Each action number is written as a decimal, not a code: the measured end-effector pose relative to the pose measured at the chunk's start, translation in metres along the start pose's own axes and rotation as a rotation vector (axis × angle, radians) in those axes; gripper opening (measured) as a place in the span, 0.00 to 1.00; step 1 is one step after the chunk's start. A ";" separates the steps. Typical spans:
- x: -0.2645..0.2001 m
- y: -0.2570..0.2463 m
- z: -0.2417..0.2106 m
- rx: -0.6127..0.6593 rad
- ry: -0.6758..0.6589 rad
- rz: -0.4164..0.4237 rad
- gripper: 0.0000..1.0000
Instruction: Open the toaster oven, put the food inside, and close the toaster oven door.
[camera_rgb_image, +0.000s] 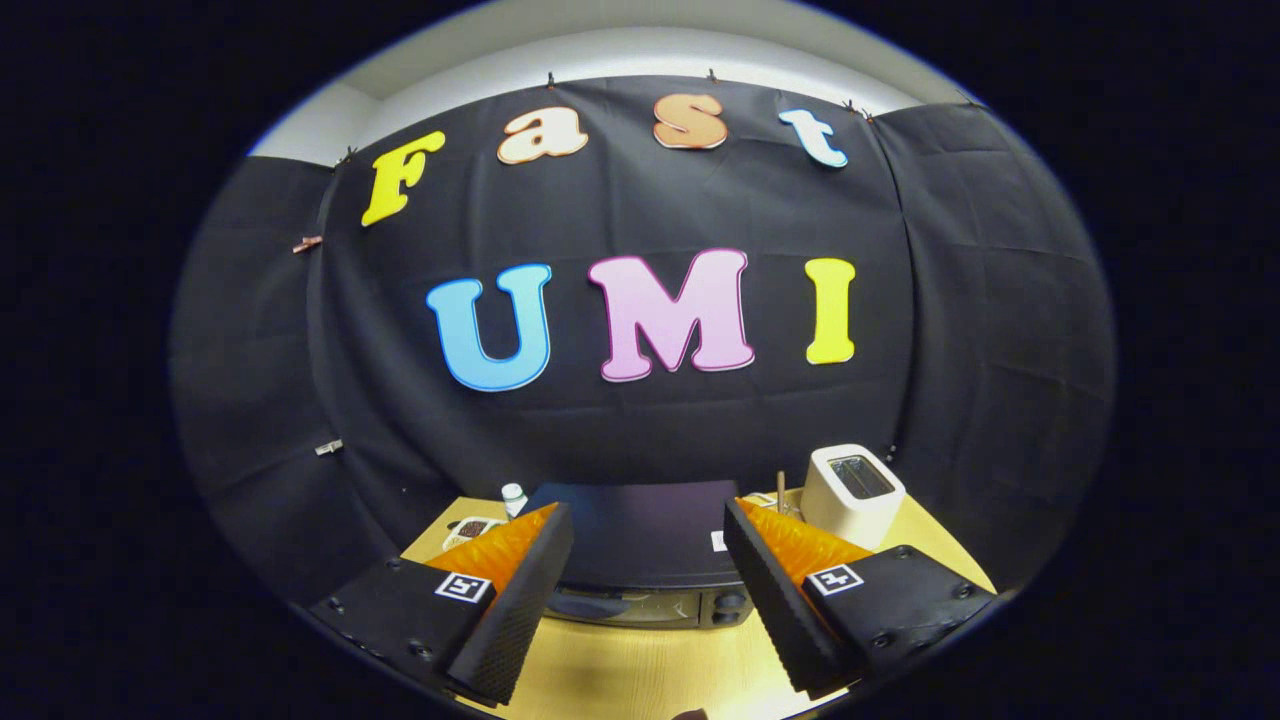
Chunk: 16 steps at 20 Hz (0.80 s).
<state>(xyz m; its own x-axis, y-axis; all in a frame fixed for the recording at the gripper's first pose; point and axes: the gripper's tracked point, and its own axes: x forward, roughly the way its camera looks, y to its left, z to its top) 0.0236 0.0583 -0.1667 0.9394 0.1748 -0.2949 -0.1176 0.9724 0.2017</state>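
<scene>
A dark toaster oven (640, 535) stands on the wooden table (640, 665), seen from above between my two fingers. Its flat top fills the gap, and a strip of its front with the glass door and knobs (730, 603) shows just below. The door looks closed. My gripper (645, 655) is open, with nothing between its fingers, and hovers above and in front of the oven. I cannot make out the food.
A white pop-up toaster (852, 492) stands right of the oven, beyond the right finger. A small white bottle (513, 497) and a small flat device (470, 528) lie left of the oven. A thin wooden stick (781, 490) rises behind the oven.
</scene>
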 end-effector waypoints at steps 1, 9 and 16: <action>-0.004 -0.006 0.008 0.008 -0.010 -0.001 0.98; -0.043 -0.069 0.060 -0.041 -0.097 -0.033 0.98; -0.067 -0.105 0.055 -0.113 -0.085 -0.047 0.98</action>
<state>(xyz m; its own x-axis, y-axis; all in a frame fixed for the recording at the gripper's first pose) -0.0092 -0.0641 -0.1169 0.9681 0.1195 -0.2202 -0.1038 0.9913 0.0815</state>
